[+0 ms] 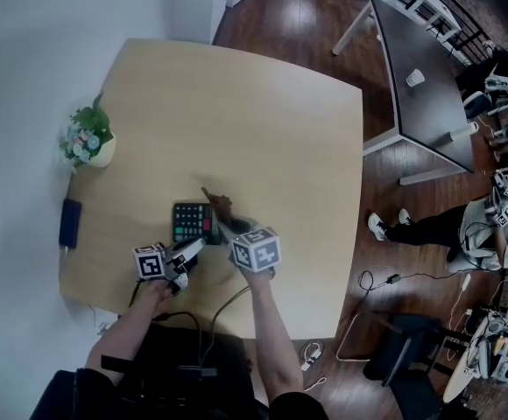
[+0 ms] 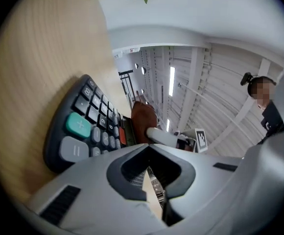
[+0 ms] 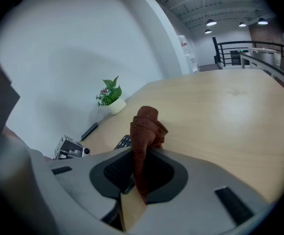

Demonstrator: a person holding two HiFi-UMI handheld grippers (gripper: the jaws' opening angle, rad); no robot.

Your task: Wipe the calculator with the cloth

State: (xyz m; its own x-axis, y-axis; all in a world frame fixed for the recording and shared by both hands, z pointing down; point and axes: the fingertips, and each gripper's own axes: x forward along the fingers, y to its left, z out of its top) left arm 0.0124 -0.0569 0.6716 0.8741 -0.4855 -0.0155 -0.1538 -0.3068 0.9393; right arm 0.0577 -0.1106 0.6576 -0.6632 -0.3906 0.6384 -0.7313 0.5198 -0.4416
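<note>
A dark calculator (image 1: 190,222) with a green key lies on the round-cornered wooden table (image 1: 263,121), close to the near edge. My right gripper (image 1: 222,226) is shut on a brown cloth (image 1: 218,206), and the bunched cloth (image 3: 145,125) sticks up out of the jaws above the calculator's far right part. Some calculator keys (image 3: 124,142) show just left of the cloth. My left gripper (image 1: 195,247) is shut with nothing between its fingers and points level at the calculator's near edge. From the left gripper (image 2: 151,147), the calculator (image 2: 85,124) lies just ahead, the cloth (image 2: 143,121) behind it.
A small potted plant (image 1: 88,140) stands at the table's left edge, with a dark flat device (image 1: 70,223) nearer along that edge. Cables hang off the near edge. A grey table (image 1: 425,86) and a person seated on the floor (image 1: 490,226) are at the right.
</note>
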